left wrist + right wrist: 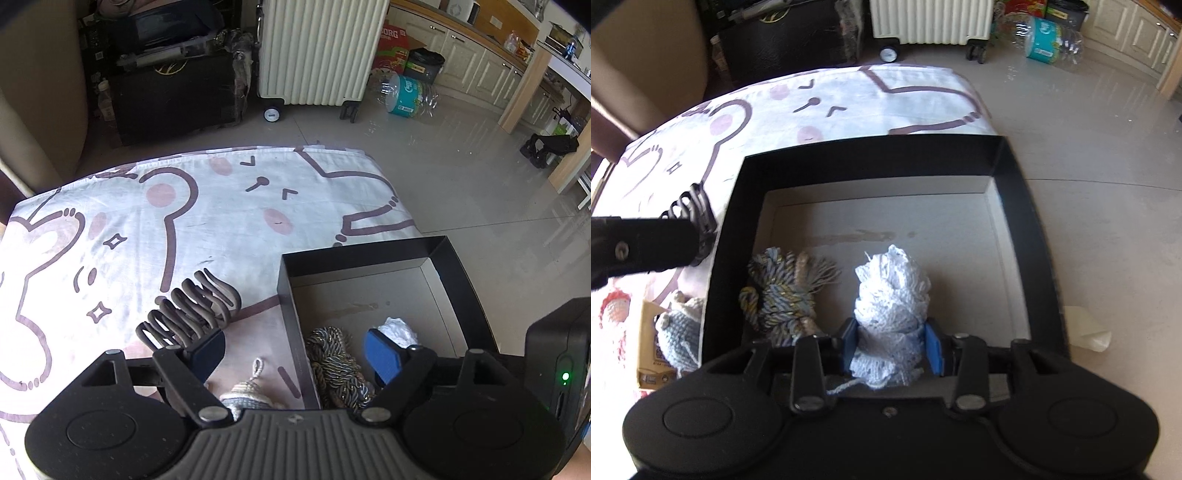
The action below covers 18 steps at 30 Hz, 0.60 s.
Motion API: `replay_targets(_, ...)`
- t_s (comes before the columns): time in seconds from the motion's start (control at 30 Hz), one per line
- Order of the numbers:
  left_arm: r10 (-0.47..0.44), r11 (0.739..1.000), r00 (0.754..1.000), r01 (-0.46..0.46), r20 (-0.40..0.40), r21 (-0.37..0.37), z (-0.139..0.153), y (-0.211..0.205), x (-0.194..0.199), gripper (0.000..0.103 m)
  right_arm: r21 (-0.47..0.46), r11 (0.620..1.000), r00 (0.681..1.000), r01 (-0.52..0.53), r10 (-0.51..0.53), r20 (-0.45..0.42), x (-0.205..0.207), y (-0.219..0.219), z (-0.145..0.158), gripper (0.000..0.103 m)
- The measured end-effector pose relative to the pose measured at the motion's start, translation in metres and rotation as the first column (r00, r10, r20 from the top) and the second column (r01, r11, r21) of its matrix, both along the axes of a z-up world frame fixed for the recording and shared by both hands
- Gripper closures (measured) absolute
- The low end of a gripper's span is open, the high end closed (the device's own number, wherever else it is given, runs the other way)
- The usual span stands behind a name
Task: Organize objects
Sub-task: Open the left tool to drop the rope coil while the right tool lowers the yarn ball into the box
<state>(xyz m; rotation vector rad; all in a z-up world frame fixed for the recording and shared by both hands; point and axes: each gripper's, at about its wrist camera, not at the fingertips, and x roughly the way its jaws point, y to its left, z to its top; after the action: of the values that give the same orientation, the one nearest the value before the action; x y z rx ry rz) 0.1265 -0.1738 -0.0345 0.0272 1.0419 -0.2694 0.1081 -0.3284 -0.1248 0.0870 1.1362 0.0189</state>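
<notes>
A black open box (731,236) stands on the cartoon-print cloth; it also shows in the left wrist view (291,295). Inside lie a blue-and-gold rope bundle (783,295) and a white crocheted piece (892,291). My right gripper (891,345) is shut on the white crocheted piece inside the box. My left gripper (295,354) is open and straddles the box's left wall, with the rope bundle (332,358) beside its right finger. A brown hair claw clip (188,310) lies on the cloth by the left finger. A blue-grey knitted toy (679,332) lies left of the box.
A small cardboard packet (650,354) and a pink knitted item (615,304) lie on the cloth at the left. A cream suitcase (317,51), plastic bottles (406,96) and cabinets stand on the tiled floor beyond. The table edge drops off at right.
</notes>
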Motion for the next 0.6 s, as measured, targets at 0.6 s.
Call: replay_targets(0.6,0.021,0.999,1.0,-0.021,-0.022,-0.024,-0.004,0.011,0.004,0.02,0.11,0.99,0.995,0.088,-0.082,-0.055,0.001,-0.012,-0.004,0.064)
